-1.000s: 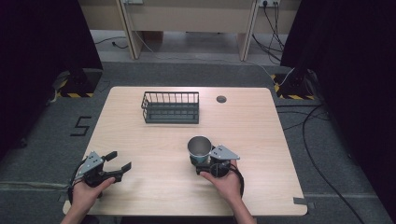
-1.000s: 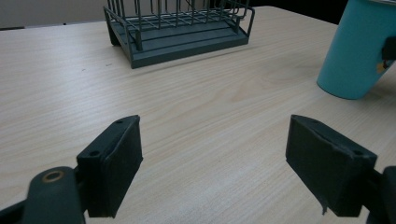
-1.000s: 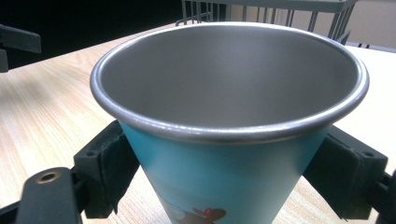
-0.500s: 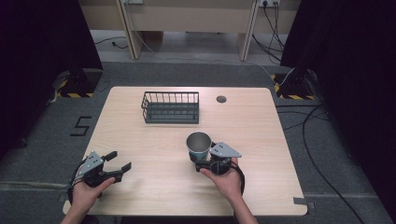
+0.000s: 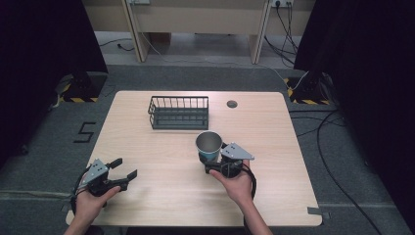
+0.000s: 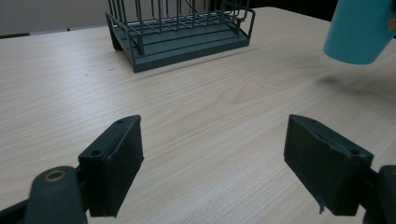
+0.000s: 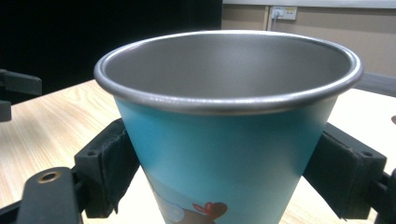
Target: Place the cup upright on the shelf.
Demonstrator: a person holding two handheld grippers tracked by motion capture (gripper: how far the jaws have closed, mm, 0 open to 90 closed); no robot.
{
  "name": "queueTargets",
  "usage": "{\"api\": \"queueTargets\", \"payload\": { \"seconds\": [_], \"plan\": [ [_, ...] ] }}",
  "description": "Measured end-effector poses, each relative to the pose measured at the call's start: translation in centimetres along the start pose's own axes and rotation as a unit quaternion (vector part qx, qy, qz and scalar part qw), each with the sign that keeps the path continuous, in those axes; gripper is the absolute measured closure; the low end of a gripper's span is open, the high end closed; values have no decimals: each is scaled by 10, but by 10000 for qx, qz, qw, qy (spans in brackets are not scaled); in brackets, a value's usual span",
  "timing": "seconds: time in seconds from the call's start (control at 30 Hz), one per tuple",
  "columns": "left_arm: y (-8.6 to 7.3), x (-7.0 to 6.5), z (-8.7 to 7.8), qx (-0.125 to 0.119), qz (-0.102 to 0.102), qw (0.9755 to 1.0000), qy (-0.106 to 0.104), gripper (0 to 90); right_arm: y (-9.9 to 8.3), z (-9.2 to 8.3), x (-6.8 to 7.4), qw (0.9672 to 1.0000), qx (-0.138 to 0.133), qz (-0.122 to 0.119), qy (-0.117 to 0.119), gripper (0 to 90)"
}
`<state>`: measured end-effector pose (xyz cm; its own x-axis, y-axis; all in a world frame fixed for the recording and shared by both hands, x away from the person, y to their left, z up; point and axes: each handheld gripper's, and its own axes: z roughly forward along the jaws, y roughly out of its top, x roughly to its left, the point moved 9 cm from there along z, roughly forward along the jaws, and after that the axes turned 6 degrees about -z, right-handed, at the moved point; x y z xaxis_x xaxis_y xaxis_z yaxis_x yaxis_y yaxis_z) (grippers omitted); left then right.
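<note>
Cup point(image 5: 209, 145) carried slightly up-frame toward rack point(image 5: 179, 112) | gripped by right gripper point(image 5: 211, 161) | left gripper point(image 5: 124, 172) unmoved, gaping | cup base cut off in right gripper view

Left claw point(image 5: 123, 174) gapes wide and low; right claw point(image 5: 209, 161) is clamped, raised.
</note>
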<state>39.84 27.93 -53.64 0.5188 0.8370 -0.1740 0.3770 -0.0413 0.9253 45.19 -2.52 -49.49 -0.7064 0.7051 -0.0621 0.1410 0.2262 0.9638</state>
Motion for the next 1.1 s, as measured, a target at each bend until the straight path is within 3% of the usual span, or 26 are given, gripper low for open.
{"api": "queueTargets", "payload": {
  "seconds": [1.1],
  "plan": [
    [0,2,0,-1,-50,10000,60,151,34,20,-14,9997,-109,-122,-171,174]
  ]
}}
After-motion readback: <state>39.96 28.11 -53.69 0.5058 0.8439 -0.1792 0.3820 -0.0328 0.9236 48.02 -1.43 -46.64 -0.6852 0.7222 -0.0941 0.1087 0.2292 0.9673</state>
